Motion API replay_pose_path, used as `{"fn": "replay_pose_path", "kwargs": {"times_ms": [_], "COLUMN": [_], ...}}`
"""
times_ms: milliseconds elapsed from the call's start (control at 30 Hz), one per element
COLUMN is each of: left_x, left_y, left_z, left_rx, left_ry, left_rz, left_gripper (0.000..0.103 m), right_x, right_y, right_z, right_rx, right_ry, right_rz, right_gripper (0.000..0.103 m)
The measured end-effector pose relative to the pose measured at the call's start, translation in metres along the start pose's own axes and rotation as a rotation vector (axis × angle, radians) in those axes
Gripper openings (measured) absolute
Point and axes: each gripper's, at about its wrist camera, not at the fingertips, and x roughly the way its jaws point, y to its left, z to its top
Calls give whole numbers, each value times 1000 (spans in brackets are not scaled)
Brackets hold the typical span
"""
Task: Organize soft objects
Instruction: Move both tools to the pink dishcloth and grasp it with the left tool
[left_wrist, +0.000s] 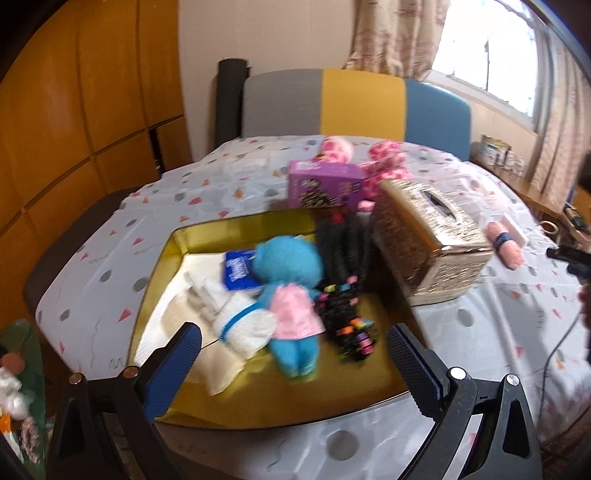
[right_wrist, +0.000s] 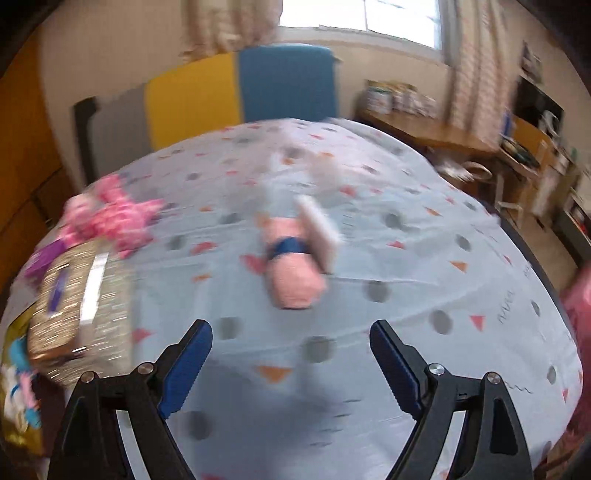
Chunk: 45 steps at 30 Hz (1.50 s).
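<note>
While both pairs of fingers stand wide apart and empty, the left gripper (left_wrist: 293, 345) hovers over a gold tray (left_wrist: 236, 229) holding a blue plush toy (left_wrist: 291, 295); a rolled pink towel (right_wrist: 291, 273) lies on the counter (right_wrist: 406, 258) beyond the right gripper (right_wrist: 291, 339).

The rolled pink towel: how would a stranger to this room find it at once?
Look at the patterned tablecloth, on the open part beside the gold tissue box. There lies a rolled pink towel, leaning against a small white block. Only it wears a dark blue band.
</note>
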Motion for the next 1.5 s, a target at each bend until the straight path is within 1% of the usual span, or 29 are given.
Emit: {"fn": "replay_pose_path", "kwargs": {"times_ms": [67,133,167,200,233,267,400,533,600,667,767,867,933,1000,1033,1100,1167,1233,1333,1500], "left_x": [-3,-4,-4,-5,-5,-6,-5,-3,3,10,21,39,58,77,91,110,131,152,180,216], "left_y": [-9,-21,-31,-37,-47,-57,-99,-146,-168,-197,-231,-262,-284,-302,-315,-331,-347,-363,-383,-410], "left_z": [7,16,21,24,28,32,48,63,70,77,84,94,99,103,105,106,109,112,115,117], "left_rx": [13,32,52,64,84,106,171,233,251,283,316,311,314,308,304,299,291,276,259,244], "left_ry": [-12,-15,-17,-22,-28,-29,-27,-21,0,27,40,73,112,149,176,202,222,257,295,347], "left_rz": [-35,-75,-97,-102,-117,-140,-242,-331,-367,-404,-412,-443,-444,-459,-451,-456,-444,-457,-448,-443], "left_gripper": [101,101,101,101,101,101,101,101,101,101,101,101,101,101,100,100,94,90,84,83], "right_x": [10,17,19,19,17,17,17,24,24,21,15,12,13,13,12,11,9,7,6,9], "right_y": [-26,-52,-62,-73,-85,-93,-117,-131,-134,-134,-135,-135,-136,-136,-136,-136,-137,-137,-135,-126], "right_z": [-1,-6,-7,-7,-8,-9,-18,-25,-27,-27,-25,-23,-22,-22,-22,-21,-21,-20,-18,-14], "right_rx": [70,175,231,295,368,414,547,639,656,666,673,681,690,699,702,704,710,714,708,667], "right_ry": [8,20,38,45,38,37,60,111,120,107,74,60,65,65,61,55,52,46,43,60], "right_rz": [-31,-52,-46,-24,-3,-2,-21,-1,2,14,36,62,94,116,127,141,158,179,208,257], "right_gripper": [89,89,89,89,89,89,90,90,90,90,90,90,90,90,90,90,90,90,90,90]}}
